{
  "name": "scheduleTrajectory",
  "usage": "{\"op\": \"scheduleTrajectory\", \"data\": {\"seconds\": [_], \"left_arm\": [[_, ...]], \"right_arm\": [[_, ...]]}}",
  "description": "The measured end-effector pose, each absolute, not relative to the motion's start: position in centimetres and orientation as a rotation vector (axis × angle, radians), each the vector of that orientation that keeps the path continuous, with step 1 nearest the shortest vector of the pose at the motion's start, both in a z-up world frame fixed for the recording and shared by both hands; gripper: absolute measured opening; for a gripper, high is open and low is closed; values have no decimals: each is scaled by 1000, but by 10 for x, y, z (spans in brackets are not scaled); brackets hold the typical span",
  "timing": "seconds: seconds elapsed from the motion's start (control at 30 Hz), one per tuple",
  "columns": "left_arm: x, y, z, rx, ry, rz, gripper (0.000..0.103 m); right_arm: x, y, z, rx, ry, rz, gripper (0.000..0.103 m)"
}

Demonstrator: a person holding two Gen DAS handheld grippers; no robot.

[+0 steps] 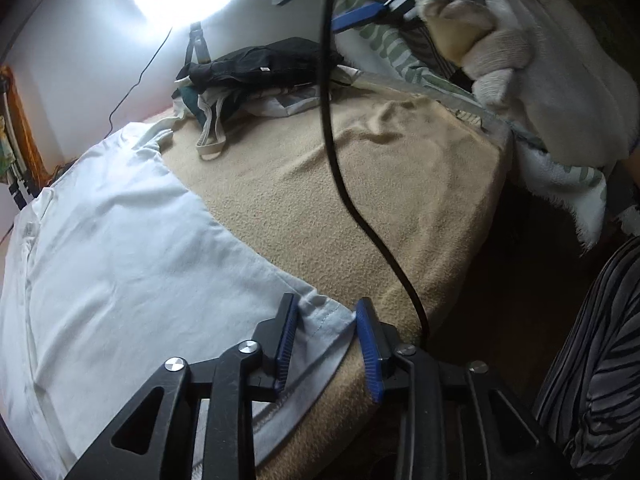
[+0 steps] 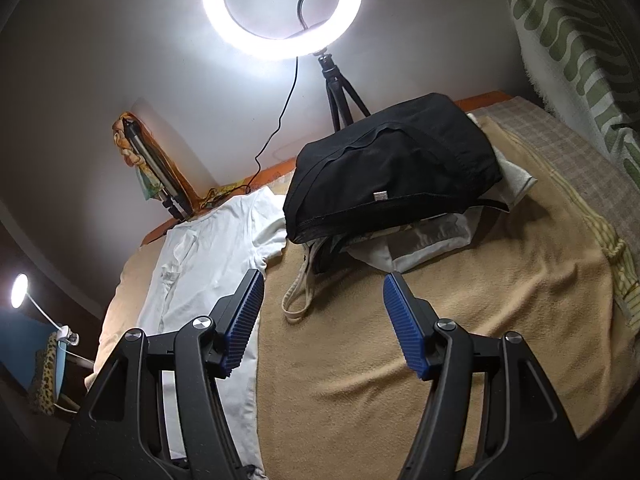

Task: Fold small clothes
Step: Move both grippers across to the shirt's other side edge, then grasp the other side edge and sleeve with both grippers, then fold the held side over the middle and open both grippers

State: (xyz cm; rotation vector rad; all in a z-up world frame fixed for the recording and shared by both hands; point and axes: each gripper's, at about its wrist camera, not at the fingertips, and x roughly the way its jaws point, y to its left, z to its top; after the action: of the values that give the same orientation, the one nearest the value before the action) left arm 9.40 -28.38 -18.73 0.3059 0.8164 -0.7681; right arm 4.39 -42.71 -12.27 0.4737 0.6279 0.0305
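A white T-shirt (image 1: 120, 260) lies spread flat on a tan blanket (image 1: 320, 184). My left gripper (image 1: 326, 344) points down at the shirt's near hem corner. That corner lies between the blue pads (image 1: 286, 340), which stand a little apart around it without clamping it. In the right wrist view the T-shirt (image 2: 208, 248) lies to the left. My right gripper (image 2: 324, 320) hovers open over the bare blanket (image 2: 440, 340) with nothing between its fingers. A gloved hand (image 1: 480, 44) shows at the top right of the left wrist view.
A pile of clothes topped by a black garment (image 2: 400, 160) sits at the back, with a cream strap (image 2: 298, 300) trailing forward. A ring light (image 2: 280, 50) on a tripod (image 2: 340, 92) stands behind. A black cable (image 1: 332, 140) hangs across the blanket. A green-striped towel (image 2: 568, 40) hangs at right.
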Motion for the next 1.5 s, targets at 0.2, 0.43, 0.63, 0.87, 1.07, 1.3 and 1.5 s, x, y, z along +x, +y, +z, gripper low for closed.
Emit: {"op": "scheduleTrajectory", "data": {"seconds": [0.2,0.43,0.63,0.87,1.07,1.3,1.5], "left_arm": [[113,-253,-181,102,848,-768,3],[114,-207,-155,-98,800,-746,3],[116,-198,-156,-166,817,-765,3],[115,-195,-162,-212,820,-771,3],[115,-181,-167,-264,821,-749,3],[106,-151,-169,-345,807,-719,3],[96,-120,-170,-375,791,-685,3]], "right_arm": [[88,-404,-144,511,684,105,65],[163,-366,-181,495,817,210,65],[220,-357,-215,581,904,194,65],[262,-351,-226,669,900,172,46],[275,-334,-219,582,918,131,8],[269,-303,-171,436,832,120,7],[273,-248,-145,294,806,160,6]]}}
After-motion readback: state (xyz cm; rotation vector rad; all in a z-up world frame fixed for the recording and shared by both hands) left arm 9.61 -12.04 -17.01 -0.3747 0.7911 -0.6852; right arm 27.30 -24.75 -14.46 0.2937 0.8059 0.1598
